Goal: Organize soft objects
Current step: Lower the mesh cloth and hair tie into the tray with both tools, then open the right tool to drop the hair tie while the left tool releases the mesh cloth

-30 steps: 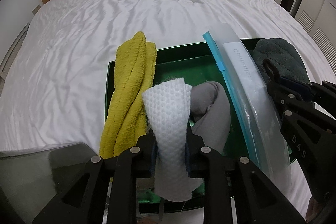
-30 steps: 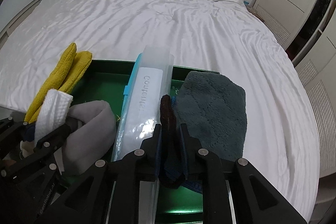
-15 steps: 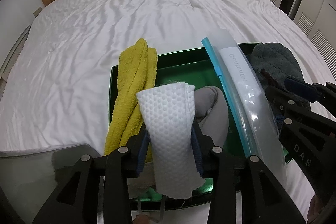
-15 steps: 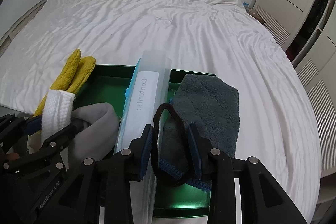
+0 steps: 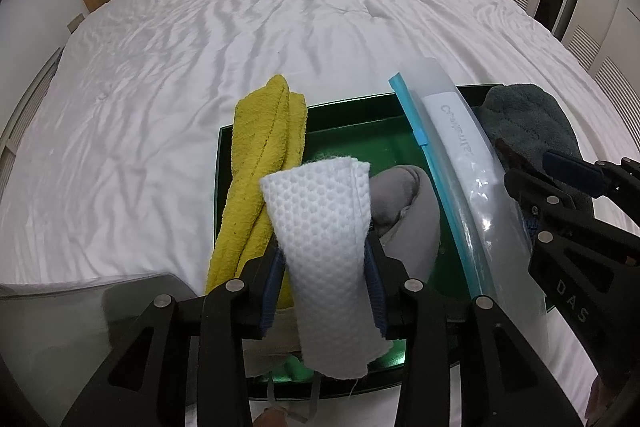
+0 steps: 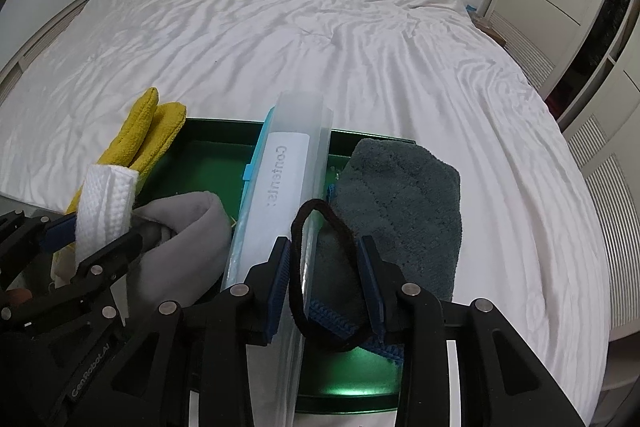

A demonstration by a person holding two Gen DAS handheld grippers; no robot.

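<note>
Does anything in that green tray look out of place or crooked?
Yes. The yellow towel hangs over the green tray's far rim onto the bed, and the zip bag stands on edge across the tray rather than lying flat.

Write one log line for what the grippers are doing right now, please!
left gripper: open, around white waffle cloth | right gripper: open, around black hair tie | green tray: on bed, zip bag inside

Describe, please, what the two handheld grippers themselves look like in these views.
Both the left gripper and the right gripper are matte black angular frames with triangular cut-outs, silver round screws and blue ribbed finger pads. White lettering marks their sides. No cables or sleeves show.
</note>
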